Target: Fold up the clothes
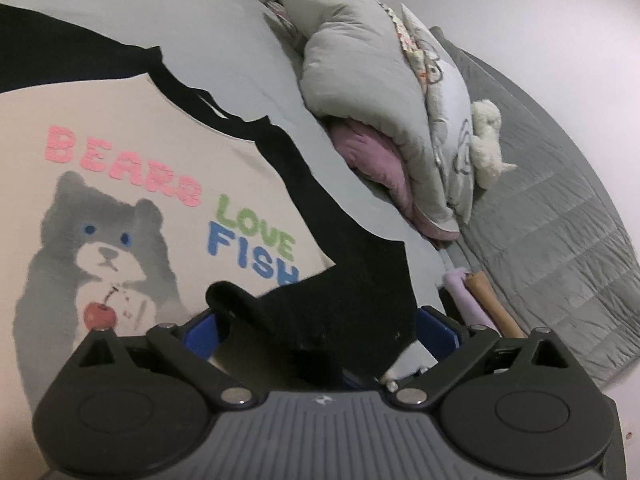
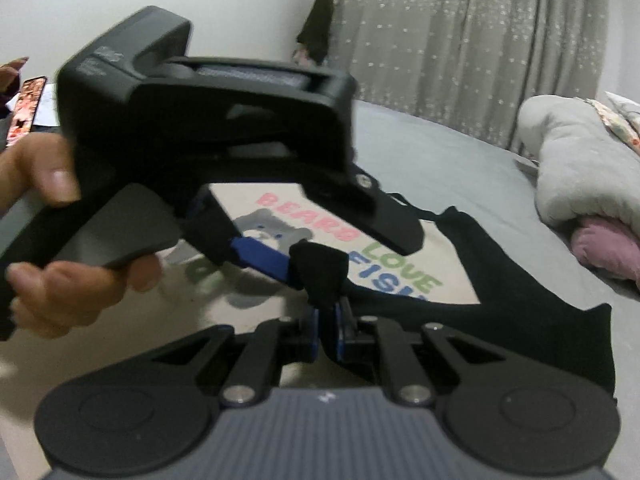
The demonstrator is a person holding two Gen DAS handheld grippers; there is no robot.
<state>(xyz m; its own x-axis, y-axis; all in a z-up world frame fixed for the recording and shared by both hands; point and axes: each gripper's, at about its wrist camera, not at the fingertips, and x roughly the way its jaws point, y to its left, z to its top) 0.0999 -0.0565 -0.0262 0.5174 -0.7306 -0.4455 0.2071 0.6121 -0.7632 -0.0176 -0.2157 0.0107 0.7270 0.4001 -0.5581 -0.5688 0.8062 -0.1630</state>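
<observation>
Pinching black sleeve (image 2: 320, 272), right gripper (image 2: 328, 320); left gripper (image 1: 316, 328) spread wide, person's hand (image 2: 60, 280) visible only from right wrist.

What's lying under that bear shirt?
The bear shirt lies flat on a grey bedsheet, which shows around its edges. Whatever sits directly beneath the fabric is covered.

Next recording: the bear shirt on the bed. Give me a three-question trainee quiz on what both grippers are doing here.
1. True or false: the right gripper is shut on the black sleeve fabric of the cream sweatshirt with a bear print.
2. Which word is printed in pink? A) FISH B) BEARS C) LOVE
3. Fill in: the left gripper has its blue pads ____ apart, with black fabric lying between them.

Key: 1 true; 2 B; 3 wide
</observation>
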